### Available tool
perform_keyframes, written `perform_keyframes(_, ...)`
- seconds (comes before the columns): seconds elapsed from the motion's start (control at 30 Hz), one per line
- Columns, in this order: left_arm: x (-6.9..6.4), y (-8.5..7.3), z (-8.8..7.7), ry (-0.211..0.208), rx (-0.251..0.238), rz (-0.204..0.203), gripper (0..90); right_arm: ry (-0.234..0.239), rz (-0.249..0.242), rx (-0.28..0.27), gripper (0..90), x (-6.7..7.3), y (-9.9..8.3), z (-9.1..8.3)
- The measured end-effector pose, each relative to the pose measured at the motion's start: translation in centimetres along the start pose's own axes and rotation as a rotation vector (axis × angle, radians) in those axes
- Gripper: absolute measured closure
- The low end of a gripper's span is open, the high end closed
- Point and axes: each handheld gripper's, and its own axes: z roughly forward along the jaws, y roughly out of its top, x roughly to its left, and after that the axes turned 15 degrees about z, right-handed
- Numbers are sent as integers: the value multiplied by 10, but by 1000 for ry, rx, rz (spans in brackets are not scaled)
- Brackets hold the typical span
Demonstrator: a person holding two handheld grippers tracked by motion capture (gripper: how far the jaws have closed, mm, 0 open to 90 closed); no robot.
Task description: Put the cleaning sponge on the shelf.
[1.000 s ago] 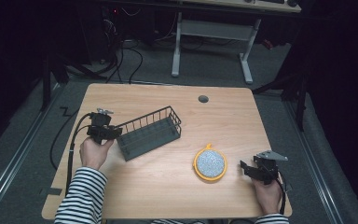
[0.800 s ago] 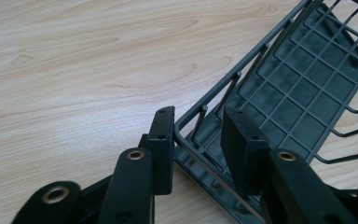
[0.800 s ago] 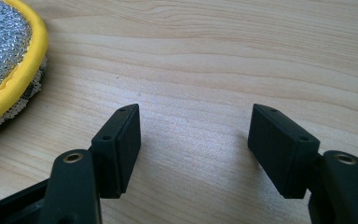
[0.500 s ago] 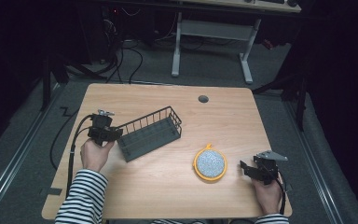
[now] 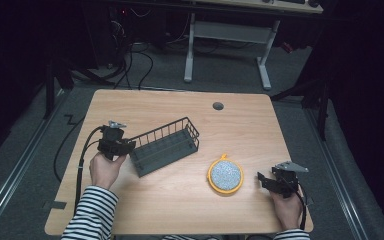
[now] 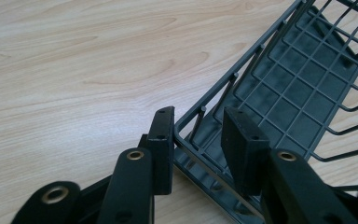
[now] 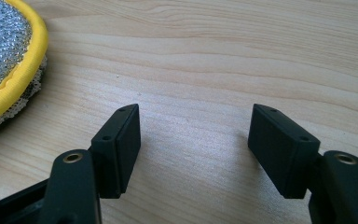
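Gripping the near-left end of the basket (image 5: 165,146), the left gripper (image 5: 126,146) sits at the left of the table (image 5: 145,105) in the high view, held in the person's left hand (image 5: 105,170) with a striped sleeve (image 5: 91,212) below it and a black cable (image 5: 82,160) looping off toward the table's edge. Its jaws have just been closing and now stand narrow, one outside and one inside the end wall; in the left gripper view (image 6: 196,135) the outer one lies against the wire rim, while I cannot tell whether the inner one touches the wires. The basket, a dark wire tray with a gridded floor (image 6: 289,93), lies slantwise left of the table's middle, its far end pointing up and to the right. Right of it and nearer the person lies a round scrubber (image 5: 225,174), silver-speckled with a yellow rim (image 7: 23,70), apart from the basket. A small dark grommet (image 5: 218,106) sits in the tabletop near the far edge. Farther right, near the table's front right corner, the right gripper (image 5: 263,180) rests in the right hand (image 5: 286,210), pointing toward the scrubber but clear of it. In the right gripper view (image 7: 193,144) its jaws stand wide apart with bare wood between them, holding nothing, the scrubber just off to their upper left.
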Motion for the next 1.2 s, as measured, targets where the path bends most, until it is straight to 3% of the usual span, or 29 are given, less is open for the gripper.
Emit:
perform_keyframes(0.17,-9,-1,-3,2,3,18,655,1,0,0,346,0,0,0)
perform_keyframes(0.5,-26,-7,-8,-22,-22,15,653,1,0,0,345,0,0,0)
perform_keyframes(0.8,-32,-11,-10,-22,-34,-4,647,0,0,0,345,0,0,0)
perform_keyframes(1.03,-30,-12,-14,-38,-77,-15,426,0,0,0,346,0,0,0)
perform_keyframes(1.2,-22,-15,-25,-45,-133,-29,359,0,0,-1,346,0,0,0)
